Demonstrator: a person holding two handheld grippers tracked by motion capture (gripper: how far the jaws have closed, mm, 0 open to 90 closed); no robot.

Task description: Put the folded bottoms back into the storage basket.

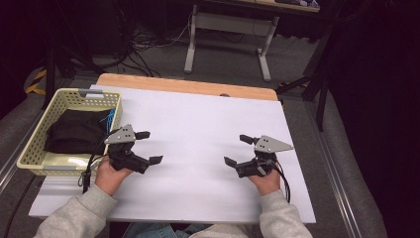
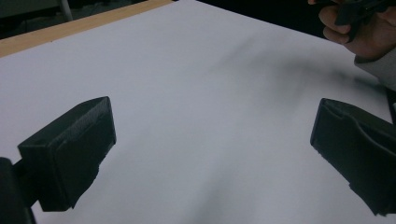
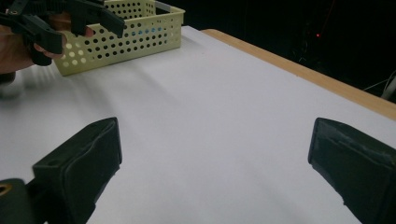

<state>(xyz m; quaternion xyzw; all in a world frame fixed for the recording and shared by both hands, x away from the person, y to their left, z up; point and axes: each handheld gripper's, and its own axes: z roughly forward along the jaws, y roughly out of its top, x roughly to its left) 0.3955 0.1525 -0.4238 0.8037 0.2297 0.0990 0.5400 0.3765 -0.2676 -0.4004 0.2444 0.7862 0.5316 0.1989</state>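
Dark cloth [image 1: 78,133] is seen bundled inside the pale yellow perforated basket [image 1: 34,144] at the left edge of the table, with a blue cord or tag [image 1: 109,118] showing at its right side; this is judged the thing nearest the left gripper [image 1: 148,147] and so the likely object of the work. The basket's holed wall [image 3: 140,32] is also seen from the right gripper view, beyond the left hand [image 3: 14,46].

Both tongs are released: the left gripper's jaws stand wide apart over bare white surface [image 2: 210,116], and the right gripper [image 1: 236,150] is likewise spread with nothing between its jaws. Both are held low over the white table cover [image 1: 198,124], facing each other, well apart.

For the reach to be done well, the left gripper should be turned toward the basket and lifted over its near rim, so that the wall is not struck or the basket pushed. A raised fold of the cloth should be aimed for, not the flat middle, and the blue cord is best left outside the bite. The right gripper could be kept ready to steady the basket.
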